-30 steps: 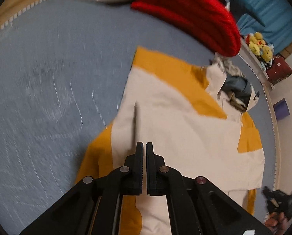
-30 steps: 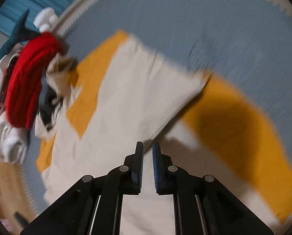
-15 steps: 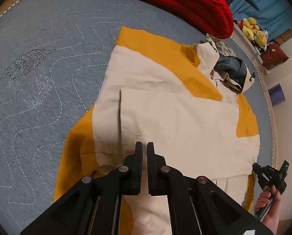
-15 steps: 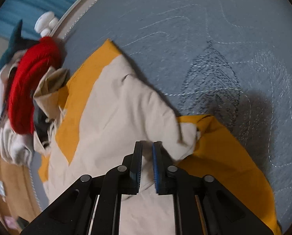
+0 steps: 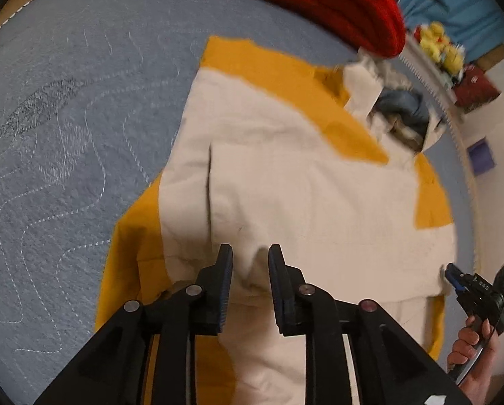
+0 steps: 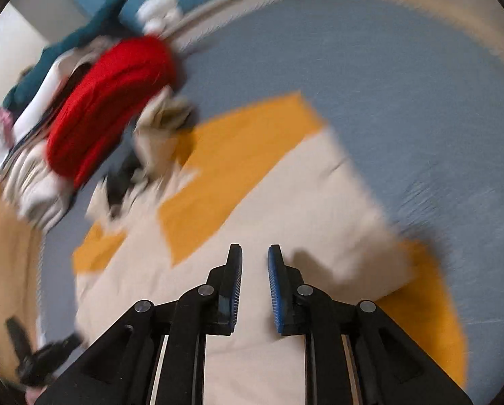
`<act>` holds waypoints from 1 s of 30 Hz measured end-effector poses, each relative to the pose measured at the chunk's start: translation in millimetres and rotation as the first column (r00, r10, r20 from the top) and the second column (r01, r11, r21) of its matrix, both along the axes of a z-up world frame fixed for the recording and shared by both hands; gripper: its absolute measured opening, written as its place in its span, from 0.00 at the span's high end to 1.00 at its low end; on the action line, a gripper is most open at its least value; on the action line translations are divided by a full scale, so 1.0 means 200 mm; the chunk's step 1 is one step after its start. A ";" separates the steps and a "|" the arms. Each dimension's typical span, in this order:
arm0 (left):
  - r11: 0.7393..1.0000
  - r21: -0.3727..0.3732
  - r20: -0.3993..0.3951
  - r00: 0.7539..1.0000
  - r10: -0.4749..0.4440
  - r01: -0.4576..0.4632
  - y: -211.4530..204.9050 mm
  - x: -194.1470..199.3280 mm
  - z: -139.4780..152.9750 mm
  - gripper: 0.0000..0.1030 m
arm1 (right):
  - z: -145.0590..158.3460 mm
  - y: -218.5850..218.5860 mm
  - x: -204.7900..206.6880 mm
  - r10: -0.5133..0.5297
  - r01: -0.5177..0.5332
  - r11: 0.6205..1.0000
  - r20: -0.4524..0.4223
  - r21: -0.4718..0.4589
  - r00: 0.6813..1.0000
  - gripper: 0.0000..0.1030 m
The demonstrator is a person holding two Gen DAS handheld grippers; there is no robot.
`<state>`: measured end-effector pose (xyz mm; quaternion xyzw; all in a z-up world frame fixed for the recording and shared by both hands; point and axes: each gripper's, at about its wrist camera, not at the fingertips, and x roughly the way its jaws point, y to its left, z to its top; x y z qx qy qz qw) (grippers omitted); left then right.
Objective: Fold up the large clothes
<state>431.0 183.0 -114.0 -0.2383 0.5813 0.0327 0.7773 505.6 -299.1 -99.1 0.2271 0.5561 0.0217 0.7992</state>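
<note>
Now both the left gripper [image 5: 250, 256] and right gripper [image 6: 254, 257] are opening, releasing the folded cream-and-mustard jacket [image 5: 302, 185]; next comes regripping for another fold.

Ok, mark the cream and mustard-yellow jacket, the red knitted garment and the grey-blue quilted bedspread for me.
Cream and mustard-yellow jacket [image 5: 302, 182]: left wrist view, cream middle panel.
Red knitted garment [image 5: 336, 3]: left wrist view, ribbed middle.
Grey-blue quilted bedspread [image 5: 83, 101]: left wrist view, bare stitched patch left of the jacket.

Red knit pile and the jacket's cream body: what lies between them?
The jacket's crumpled hood, touching the red knit pile; left wrist view.
</note>
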 end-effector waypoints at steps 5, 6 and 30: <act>0.990 0.139 -0.066 0.998 -0.001 0.010 0.00 0.00 -0.07 0.80 | -0.14 -0.08 -0.03 -0.049 0.053 0.998 -0.133 0.029 0.990 0.83; 0.990 0.142 -0.058 0.998 -0.003 0.011 0.00 0.00 -0.05 0.80 | -0.09 -0.07 -0.03 -0.034 0.033 0.999 -0.118 -0.008 0.992 0.83; 0.966 0.258 0.394 0.916 -0.081 -0.026 -0.08 -0.28 0.63 0.62 | 0.93 0.41 -0.50 0.161 -0.065 0.964 0.371 -0.258 0.915 0.82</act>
